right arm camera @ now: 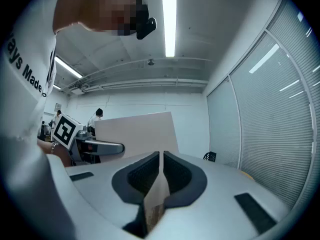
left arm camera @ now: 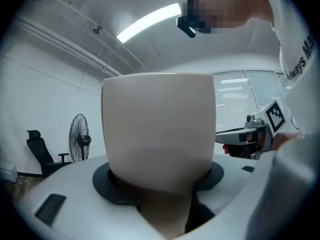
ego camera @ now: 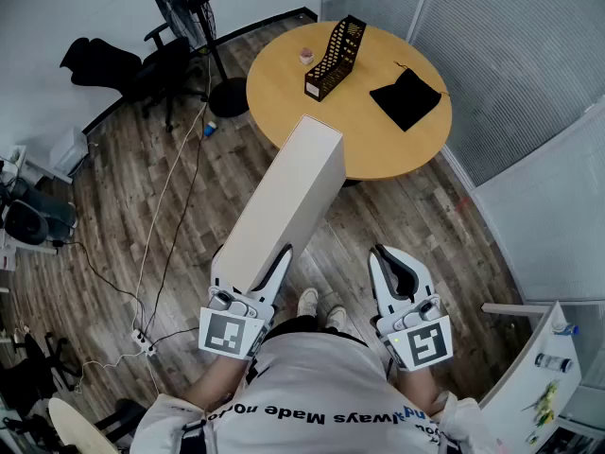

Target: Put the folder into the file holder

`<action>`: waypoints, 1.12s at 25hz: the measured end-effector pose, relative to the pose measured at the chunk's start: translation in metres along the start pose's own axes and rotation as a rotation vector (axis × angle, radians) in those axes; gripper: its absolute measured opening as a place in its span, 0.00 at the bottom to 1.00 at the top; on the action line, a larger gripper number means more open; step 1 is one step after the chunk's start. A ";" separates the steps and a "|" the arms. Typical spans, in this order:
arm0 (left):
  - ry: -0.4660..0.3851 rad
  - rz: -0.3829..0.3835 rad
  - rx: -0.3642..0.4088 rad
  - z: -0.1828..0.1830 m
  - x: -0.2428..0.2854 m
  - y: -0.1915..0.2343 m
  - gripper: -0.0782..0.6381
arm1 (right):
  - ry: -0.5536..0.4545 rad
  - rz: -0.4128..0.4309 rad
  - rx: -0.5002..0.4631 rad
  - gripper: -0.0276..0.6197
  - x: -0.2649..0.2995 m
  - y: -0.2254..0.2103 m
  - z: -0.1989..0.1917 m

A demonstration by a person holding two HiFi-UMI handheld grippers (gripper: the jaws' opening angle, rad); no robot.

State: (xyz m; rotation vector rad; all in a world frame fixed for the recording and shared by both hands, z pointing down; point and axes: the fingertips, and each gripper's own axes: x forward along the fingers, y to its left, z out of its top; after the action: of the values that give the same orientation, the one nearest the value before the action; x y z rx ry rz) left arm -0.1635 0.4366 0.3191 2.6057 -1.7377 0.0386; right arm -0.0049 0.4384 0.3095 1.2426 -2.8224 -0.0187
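Note:
A thick beige folder sticks out level in front of me over the wood floor, its far end reaching the edge of the round table. My left gripper is shut on its near end, jaws wide around it. In the left gripper view the folder fills the space between the pads. The black mesh file holder stands upright at the table's far side. My right gripper is held level to the folder's right, apart from it. Its jaws are shut on a thin beige strip of card.
A black cloth pouch lies on the table's right part and a small pink thing sits left of the holder. A standing fan, an office chair and floor cables with a power strip are to the left. Glass partitions close the right.

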 end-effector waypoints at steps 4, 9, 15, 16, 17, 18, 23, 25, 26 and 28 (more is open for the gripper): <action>0.002 -0.011 -0.023 -0.003 -0.006 -0.008 0.51 | -0.010 -0.011 -0.011 0.12 -0.012 0.002 0.003; 0.003 -0.008 -0.027 -0.004 -0.012 -0.010 0.51 | -0.038 -0.033 0.010 0.12 -0.018 0.001 0.009; -0.002 -0.006 -0.014 -0.002 -0.014 0.006 0.51 | -0.047 -0.038 0.012 0.12 -0.003 0.009 0.013; -0.003 -0.008 -0.012 -0.001 -0.015 0.010 0.51 | -0.046 -0.040 0.012 0.12 -0.001 0.011 0.013; -0.003 -0.011 -0.011 -0.001 -0.015 0.013 0.51 | -0.044 -0.044 0.014 0.12 0.002 0.013 0.013; -0.002 -0.014 -0.010 -0.001 -0.016 0.017 0.51 | -0.043 -0.047 0.015 0.12 0.005 0.015 0.013; 0.001 -0.034 -0.003 -0.003 -0.022 0.031 0.51 | -0.039 -0.054 0.018 0.12 0.015 0.031 0.011; 0.001 -0.038 0.001 -0.003 -0.024 0.036 0.51 | -0.033 -0.052 0.020 0.12 0.019 0.039 0.009; 0.001 -0.039 0.002 -0.004 -0.025 0.039 0.51 | -0.029 -0.051 0.019 0.12 0.021 0.042 0.008; 0.001 -0.040 0.002 -0.005 -0.027 0.043 0.51 | -0.024 -0.050 0.017 0.12 0.022 0.047 0.007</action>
State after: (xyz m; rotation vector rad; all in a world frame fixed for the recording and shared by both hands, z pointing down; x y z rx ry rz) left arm -0.2136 0.4456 0.3228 2.6402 -1.6853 0.0411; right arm -0.0550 0.4534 0.3050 1.3256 -2.8165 -0.0124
